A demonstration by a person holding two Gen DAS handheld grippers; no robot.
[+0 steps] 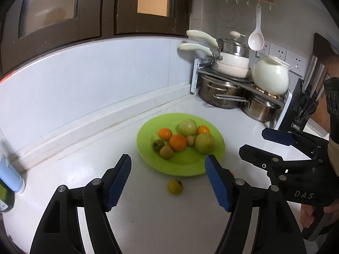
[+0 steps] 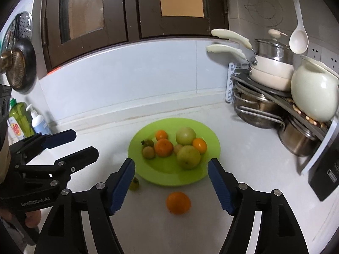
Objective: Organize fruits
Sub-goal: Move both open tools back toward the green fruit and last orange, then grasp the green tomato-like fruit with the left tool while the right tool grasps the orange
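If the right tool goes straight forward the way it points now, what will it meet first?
Most likely the loose orange on the counter, lying between the open right tool's fingers, before the green plate. Depth is uncertain.

Small yellow-green fruit (image 2: 134,183) partly hidden behind left finger pad of right gripper (image 2: 171,187); kind unclear. In left wrist view, loose orange hidden behind right finger of left gripper (image 1: 167,185), only red-orange sliver showing. Far rim of green plate (image 2: 148,131) soft, blurred. Small brownish fruit (image 1: 190,140) among plate pile half covered by neighbours, kind not clear. Bottles (image 2: 25,120) far left of right gripper cut off by other gripper; labels unreadable. Blue-white bottle (image 1: 11,175) cut off at frame edge.
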